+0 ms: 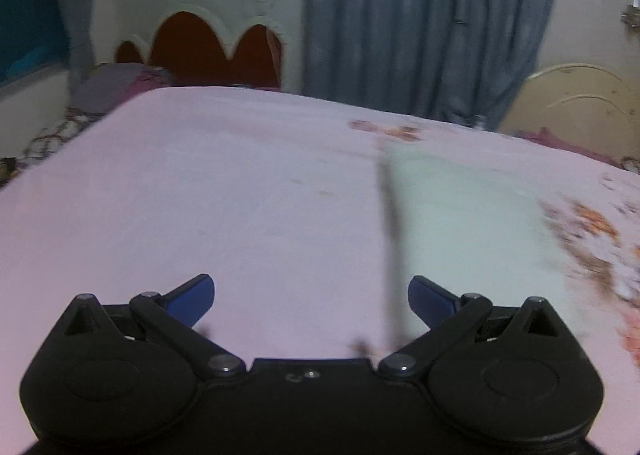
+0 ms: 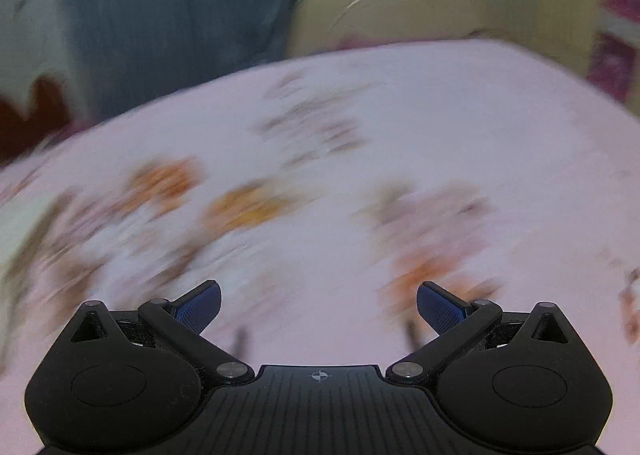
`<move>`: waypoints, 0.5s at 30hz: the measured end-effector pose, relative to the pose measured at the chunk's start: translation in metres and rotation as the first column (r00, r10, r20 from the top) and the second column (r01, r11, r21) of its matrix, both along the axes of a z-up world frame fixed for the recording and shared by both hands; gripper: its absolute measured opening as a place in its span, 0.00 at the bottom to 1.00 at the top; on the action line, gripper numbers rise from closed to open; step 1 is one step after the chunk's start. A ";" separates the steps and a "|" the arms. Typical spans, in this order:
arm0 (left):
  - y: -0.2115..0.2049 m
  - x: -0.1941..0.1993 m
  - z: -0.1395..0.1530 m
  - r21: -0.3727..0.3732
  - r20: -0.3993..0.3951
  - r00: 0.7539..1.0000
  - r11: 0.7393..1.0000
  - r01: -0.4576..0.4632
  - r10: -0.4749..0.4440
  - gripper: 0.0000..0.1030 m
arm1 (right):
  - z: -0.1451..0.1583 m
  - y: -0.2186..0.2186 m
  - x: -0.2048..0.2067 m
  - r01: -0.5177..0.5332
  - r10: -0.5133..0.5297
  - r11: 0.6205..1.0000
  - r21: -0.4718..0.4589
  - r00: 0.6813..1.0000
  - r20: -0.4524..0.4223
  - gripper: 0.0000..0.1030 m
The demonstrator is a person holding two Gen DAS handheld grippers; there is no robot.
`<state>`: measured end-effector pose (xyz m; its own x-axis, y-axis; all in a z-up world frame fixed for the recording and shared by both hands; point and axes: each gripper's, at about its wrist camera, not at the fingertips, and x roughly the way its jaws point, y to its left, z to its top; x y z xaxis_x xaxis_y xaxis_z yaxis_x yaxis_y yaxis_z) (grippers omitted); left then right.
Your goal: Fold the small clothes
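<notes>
A pale, whitish-green piece of cloth (image 1: pixel 464 215) lies flat on the pink bed sheet (image 1: pixel 224 191), ahead and to the right of my left gripper (image 1: pixel 311 297). Its left edge shows as a dark line. My left gripper is open and empty, above the sheet. My right gripper (image 2: pixel 318 305) is open and empty over the flowered part of the sheet (image 2: pixel 256 207). A sliver of the pale cloth (image 2: pixel 12 227) shows at the far left of the right wrist view. Both views are blurred.
Blue-grey curtains (image 1: pixel 420 23) hang behind the bed. A red scalloped headboard (image 1: pixel 208 51) stands at the back left, a cream headboard (image 1: pixel 576 99) at the back right. Pillows (image 1: pixel 108 87) lie at the far left edge.
</notes>
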<state>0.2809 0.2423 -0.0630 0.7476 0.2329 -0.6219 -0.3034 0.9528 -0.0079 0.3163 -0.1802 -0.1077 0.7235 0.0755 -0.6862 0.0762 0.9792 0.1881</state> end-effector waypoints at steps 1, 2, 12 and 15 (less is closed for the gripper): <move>-0.013 0.000 -0.001 -0.015 -0.022 1.000 1.000 0.015 -0.016 1.00 | 0.003 0.026 -0.007 -0.053 0.053 0.999 0.003 0.999 0.008 1.00; -0.023 -0.002 -0.002 -0.030 -0.031 0.999 0.999 0.036 -0.036 1.00 | 0.004 0.048 -0.013 -0.072 0.072 0.997 0.029 0.997 0.003 1.00; -0.072 -0.033 0.026 0.012 0.038 0.992 0.993 0.120 -0.120 0.99 | 0.032 0.151 -0.058 -0.264 0.262 0.964 0.024 0.963 0.055 1.00; -0.075 -0.034 0.032 -0.023 0.042 0.988 0.989 0.149 -0.148 0.98 | 0.036 0.156 -0.066 -0.272 0.270 0.962 0.027 0.961 0.057 1.00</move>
